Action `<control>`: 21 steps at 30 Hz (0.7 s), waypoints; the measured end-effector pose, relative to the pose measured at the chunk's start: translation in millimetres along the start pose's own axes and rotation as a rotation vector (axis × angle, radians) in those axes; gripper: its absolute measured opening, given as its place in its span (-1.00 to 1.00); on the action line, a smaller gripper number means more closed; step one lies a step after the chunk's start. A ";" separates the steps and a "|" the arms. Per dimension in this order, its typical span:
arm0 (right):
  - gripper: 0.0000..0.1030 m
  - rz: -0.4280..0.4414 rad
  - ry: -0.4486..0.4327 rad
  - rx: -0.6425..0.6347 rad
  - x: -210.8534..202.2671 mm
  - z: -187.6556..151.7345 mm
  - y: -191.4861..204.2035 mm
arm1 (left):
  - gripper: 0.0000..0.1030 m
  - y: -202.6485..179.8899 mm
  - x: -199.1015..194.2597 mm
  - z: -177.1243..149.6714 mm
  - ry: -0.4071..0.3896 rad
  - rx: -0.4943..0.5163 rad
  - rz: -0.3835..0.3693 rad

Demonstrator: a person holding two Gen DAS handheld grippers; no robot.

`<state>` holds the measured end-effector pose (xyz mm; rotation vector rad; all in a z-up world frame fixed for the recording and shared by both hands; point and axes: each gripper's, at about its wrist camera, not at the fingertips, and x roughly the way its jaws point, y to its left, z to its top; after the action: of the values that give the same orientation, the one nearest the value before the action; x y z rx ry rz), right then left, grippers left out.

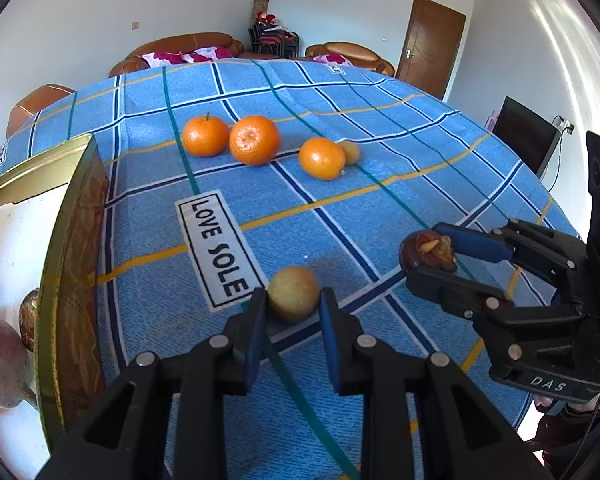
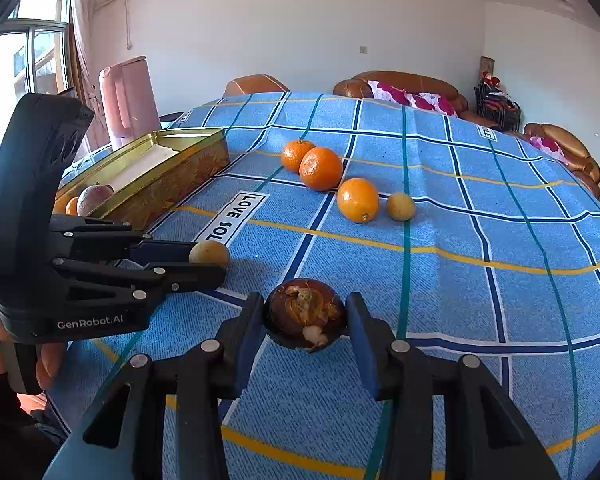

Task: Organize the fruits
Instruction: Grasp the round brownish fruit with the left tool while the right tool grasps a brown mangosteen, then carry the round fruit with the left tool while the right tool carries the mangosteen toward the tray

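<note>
Blue tablecloth (image 2: 480,240): left claw (image 1: 293,300) grips yellow fruit (image 1: 293,298), right claw (image 2: 306,314) mangosteen (image 2: 306,312).

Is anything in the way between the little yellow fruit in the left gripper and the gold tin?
Nothing visible. The left gripper holds the small yellow fruit, and only bare blue tablecloth lies between it and the gold tin. The fruit just has to clear the tin's upright side wall.
</note>
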<state>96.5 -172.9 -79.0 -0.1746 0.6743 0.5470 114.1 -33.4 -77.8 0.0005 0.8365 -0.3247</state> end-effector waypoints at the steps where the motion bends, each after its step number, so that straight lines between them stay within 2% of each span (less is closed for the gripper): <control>1: -0.14 0.000 -0.008 -0.002 -1.1 -0.1 0.4 | -0.47 0.1 -1.2 0.1 -0.006 0.000 -0.002; 5: -0.14 -0.001 -0.017 -0.004 -2.4 0.4 0.7 | -0.47 2.0 -8.4 -0.4 -0.044 -0.006 -0.016; 16: -0.14 -0.007 -0.084 -0.023 -12.5 -3.1 2.6 | -0.47 -4.7 -24.8 -3.2 -0.140 0.024 0.042; 21: -0.14 -0.012 -0.123 -0.032 -18.5 -4.7 4.5 | -0.47 -4.7 -30.3 -4.4 -0.169 0.026 0.037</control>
<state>79.6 -178.4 -70.8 -0.1737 0.5451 0.5527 90.7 -28.7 -58.1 0.0129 0.6644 -0.2968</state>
